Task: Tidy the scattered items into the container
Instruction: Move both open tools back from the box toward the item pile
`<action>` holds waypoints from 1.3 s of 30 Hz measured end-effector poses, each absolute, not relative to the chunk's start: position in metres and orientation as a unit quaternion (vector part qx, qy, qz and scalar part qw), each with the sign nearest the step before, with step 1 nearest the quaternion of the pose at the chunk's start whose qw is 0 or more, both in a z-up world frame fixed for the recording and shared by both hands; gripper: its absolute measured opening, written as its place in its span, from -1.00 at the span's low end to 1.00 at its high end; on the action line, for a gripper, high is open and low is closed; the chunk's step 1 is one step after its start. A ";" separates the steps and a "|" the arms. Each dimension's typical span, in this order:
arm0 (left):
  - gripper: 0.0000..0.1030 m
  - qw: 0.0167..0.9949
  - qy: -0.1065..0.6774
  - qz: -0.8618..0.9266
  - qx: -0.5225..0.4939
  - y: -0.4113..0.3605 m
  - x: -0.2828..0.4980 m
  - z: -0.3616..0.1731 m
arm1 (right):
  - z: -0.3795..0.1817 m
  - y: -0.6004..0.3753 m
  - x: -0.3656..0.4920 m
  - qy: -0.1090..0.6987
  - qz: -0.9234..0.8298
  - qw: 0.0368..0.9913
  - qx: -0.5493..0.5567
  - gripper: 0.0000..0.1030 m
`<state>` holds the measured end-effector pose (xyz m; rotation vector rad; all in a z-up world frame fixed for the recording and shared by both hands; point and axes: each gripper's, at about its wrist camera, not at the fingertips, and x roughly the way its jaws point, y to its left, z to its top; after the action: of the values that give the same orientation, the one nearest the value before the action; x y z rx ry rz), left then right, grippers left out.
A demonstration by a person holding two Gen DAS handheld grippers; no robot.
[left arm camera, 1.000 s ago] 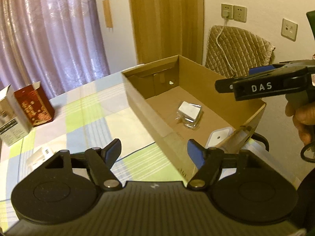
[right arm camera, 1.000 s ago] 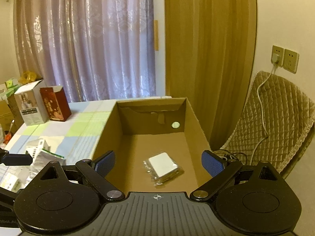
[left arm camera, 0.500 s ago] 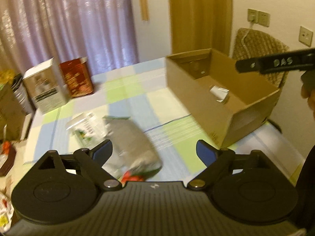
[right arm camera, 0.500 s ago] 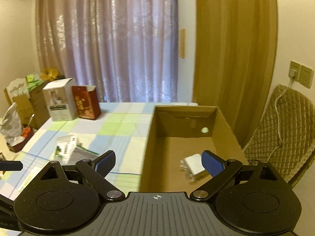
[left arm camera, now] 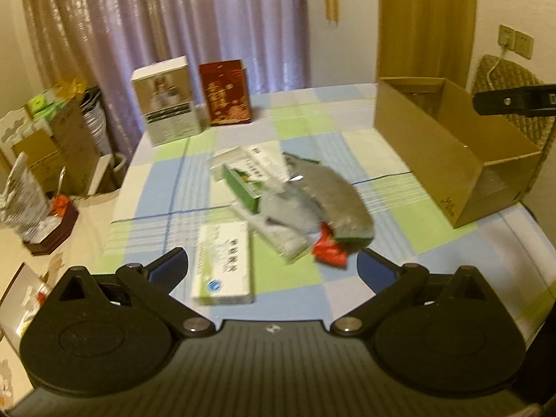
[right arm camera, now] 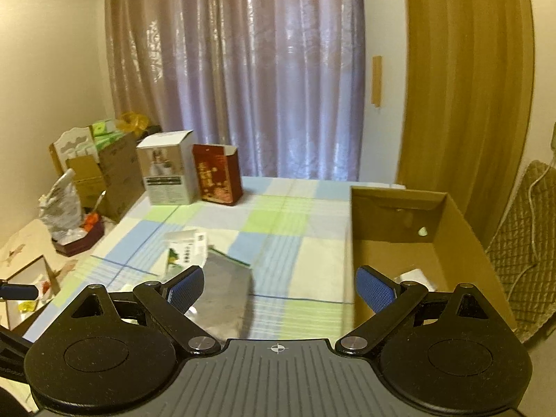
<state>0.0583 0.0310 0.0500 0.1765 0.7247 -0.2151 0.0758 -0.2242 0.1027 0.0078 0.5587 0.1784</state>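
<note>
Left claw (left arm camera: 272,267) gapes above checked tablecloth (left arm camera: 302,128), purple curtains (left arm camera: 194,17) behind

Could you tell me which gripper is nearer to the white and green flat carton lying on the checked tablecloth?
Left. The left gripper hovers open right over the white and green flat carton; the right gripper is open beside the cardboard box.

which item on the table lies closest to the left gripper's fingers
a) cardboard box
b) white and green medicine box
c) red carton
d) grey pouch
b: the white and green medicine box lies flat just ahead of the open left gripper, nearer than anything else.
</note>
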 end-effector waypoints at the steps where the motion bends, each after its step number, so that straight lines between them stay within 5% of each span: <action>1: 0.98 0.925 0.356 -0.102 0.084 0.035 0.057 0.049 | 0.102 -0.221 0.074 0.277 0.092 0.956 0.003 0.92; 39: 0.98 0.912 0.401 -0.068 0.061 0.079 0.132 -0.007 | -0.009 -0.170 0.177 0.393 0.148 0.902 0.099 0.92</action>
<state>0.1323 0.0789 -0.0066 0.1263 0.8255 -0.1398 0.1773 -0.1701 -0.0095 0.2049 0.8122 0.3052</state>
